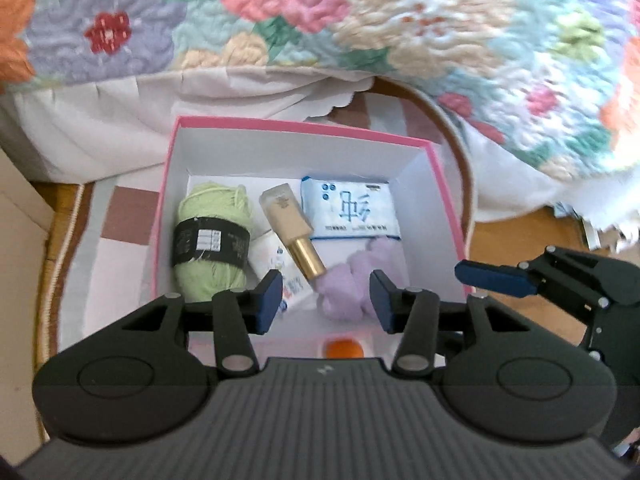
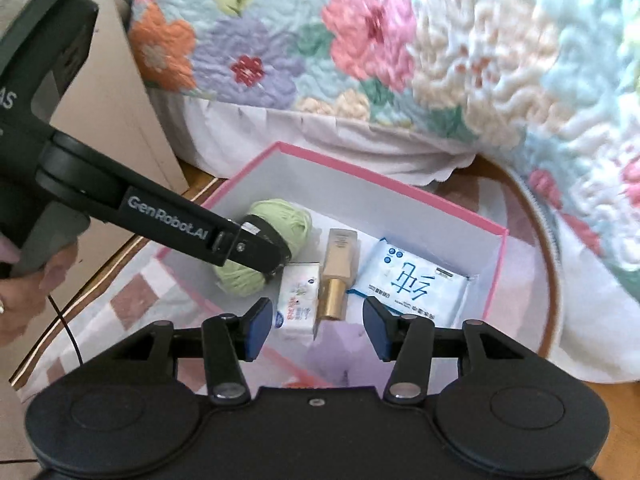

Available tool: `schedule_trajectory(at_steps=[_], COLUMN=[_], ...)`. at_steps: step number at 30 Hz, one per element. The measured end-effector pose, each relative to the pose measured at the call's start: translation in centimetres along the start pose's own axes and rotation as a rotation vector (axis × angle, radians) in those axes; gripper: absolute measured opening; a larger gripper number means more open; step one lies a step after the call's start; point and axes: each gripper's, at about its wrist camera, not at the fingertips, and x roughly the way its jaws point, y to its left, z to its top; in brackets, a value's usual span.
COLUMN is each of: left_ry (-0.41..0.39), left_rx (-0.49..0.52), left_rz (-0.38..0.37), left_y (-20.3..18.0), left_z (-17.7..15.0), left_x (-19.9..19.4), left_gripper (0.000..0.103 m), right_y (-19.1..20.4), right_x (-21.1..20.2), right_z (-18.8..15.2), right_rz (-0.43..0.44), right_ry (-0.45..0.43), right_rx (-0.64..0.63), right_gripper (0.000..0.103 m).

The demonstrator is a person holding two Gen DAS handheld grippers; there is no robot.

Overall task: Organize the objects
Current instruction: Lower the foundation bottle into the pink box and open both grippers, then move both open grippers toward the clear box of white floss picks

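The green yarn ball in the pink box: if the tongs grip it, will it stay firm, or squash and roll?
The yarn looks soft and loosely wound, so it will probably squash under a grip. It is likely light for its size. Its rounded shape might roll, but the black band and the neighbouring small packet probably steady it in the box.

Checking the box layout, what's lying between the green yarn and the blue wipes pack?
Between the green yarn and the blue wipes pack lies the gold-capped bottle, partly atop a small white packet, clearest in the left wrist view.
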Motion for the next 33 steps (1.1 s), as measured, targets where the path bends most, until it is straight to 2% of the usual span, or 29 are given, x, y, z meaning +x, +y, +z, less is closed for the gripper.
schedule_trajectory(at_steps=[6,10,17,23,26,29,33], left_ry=[0.009,-0.018,-0.039,-0.037,-0.019,0.000,0.015], left_rx=[0.073,0.138,0.184,0.222,0.215,0.199,0.183], left_rz=[-0.007,-0.014,-0.029,-0.051,-0.042,-0.027,-0.025], left_y=[-1.2,-1.7,-1.6,-0.8,0.2,1.0,1.8], left_z=[-1.8,-3.5,-6.6,-9.9,-11.3,-12.3,-13.1], left_x=[-4.9,-8.2,-11.4,-11.4,-10.3,-9.1,-7.3], left_gripper=[0.055,0.055,0.061,0.068,0.069,0.070,0.074], right_y=[3.1,4.8,6.9,8.1,8.7,9.2,9.4], right_x=[-5.1,-8.0,-12.0,-13.8,-13.4,-12.3,-10.1], right_z=[-0.5,-1.4,-4.1,-7.0,-8.6,-9.9,-12.1], right_rz=[-0.019,-0.003,0.003,0.004,0.031,-0.004,0.005], right_ry=[-0.012,-0.036,-0.076,-0.098,-0.073,-0.058,-0.023], right_rx=[-0.007,0.007,0.025,0.055,0.012,-0.008,0.004], right_gripper=[0.062,0.066,0.073,0.079,0.090,0.091,0.091])
